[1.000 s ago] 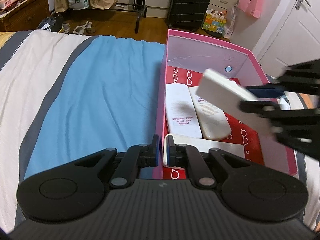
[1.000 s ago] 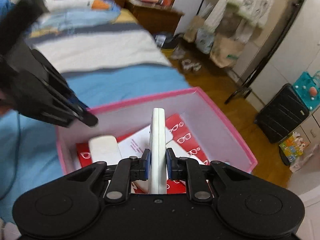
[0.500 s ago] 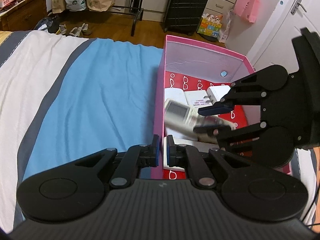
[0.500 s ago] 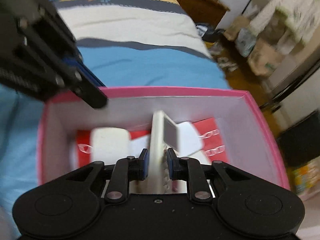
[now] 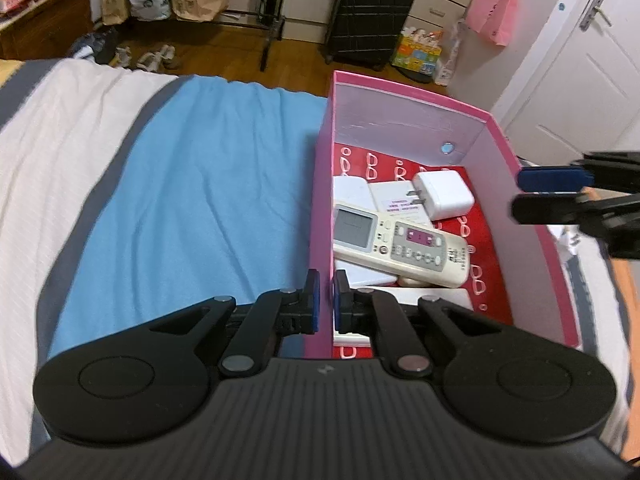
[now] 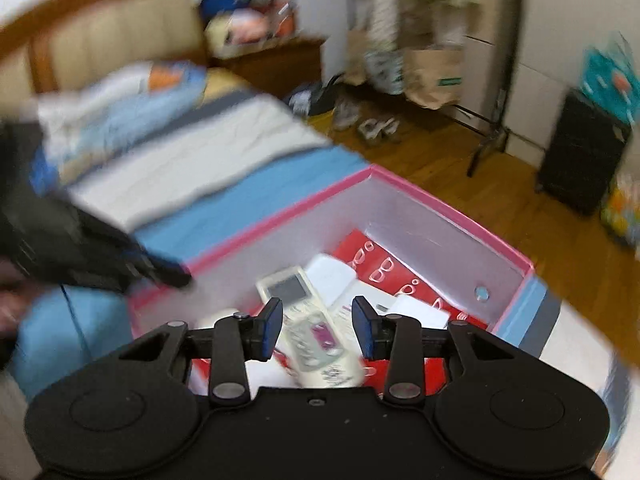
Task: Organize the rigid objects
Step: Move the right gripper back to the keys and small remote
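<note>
Blue-striped bed [image 5: 180, 208] carries the pink box [image 5: 320, 208]. Left hand-held gripper [image 5: 326, 306] stays pinched shut on the box's left wall. Inside the box, the remote [image 5: 400, 244], gripped a second ago, now lies flat across white items. Right hand-held gripper [image 6: 318, 326], jaws just opened and empty, has pulled back above the box.

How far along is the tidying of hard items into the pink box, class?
Done: the remote lies in the box on flat white items, beside a charger. In hand: the left tongs pinch the box's near wall; the right tongs, just opening, hold nothing. Left: no loose items show on the bed, so perhaps little.
</note>
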The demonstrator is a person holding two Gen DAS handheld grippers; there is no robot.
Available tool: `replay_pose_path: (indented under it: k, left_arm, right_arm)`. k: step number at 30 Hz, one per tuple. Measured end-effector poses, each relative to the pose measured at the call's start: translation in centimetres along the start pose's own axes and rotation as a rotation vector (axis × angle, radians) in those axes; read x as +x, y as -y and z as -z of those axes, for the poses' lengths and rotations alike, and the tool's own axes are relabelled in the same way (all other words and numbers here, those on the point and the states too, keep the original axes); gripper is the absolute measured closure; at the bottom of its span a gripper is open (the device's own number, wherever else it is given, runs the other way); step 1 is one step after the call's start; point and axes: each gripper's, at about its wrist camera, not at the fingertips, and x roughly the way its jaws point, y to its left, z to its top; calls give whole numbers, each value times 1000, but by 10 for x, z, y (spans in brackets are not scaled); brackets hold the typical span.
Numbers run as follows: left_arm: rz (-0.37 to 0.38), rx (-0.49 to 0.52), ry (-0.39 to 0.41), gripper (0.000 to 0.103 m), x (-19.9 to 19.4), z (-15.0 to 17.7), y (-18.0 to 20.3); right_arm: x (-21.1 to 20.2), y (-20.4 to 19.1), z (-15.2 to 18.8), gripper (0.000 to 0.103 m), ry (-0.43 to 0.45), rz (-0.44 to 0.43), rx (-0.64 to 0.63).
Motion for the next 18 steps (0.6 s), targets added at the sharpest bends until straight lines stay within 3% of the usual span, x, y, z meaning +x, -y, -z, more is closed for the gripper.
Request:
replay_pose_path:
  k: [3,6,9,11,15,18]
  left_arm:
    - [22,0,-5,98,1,-1,-4]
    - [42,-10,-17,98,2,-3,-8]
    - [57,30,-41,98,3,-3,-7]
    - [70,52,-55,97,4,-3,-8]
    - [66,50,-76,96,7,-3,-8]
    - [58,53,-79,96,9,-4,-6]
  right_arm:
    - [-24,-1,4,58,61,-15,65]
    - [-45,1,14,55,81,41,96]
    - [-54,15,27,54,9,199,246]
    - [-56,24,33,54,-21,215,323]
    - [-58,39,52,49,-64,337,325]
    - [-54,60,71,49,-95,370,372]
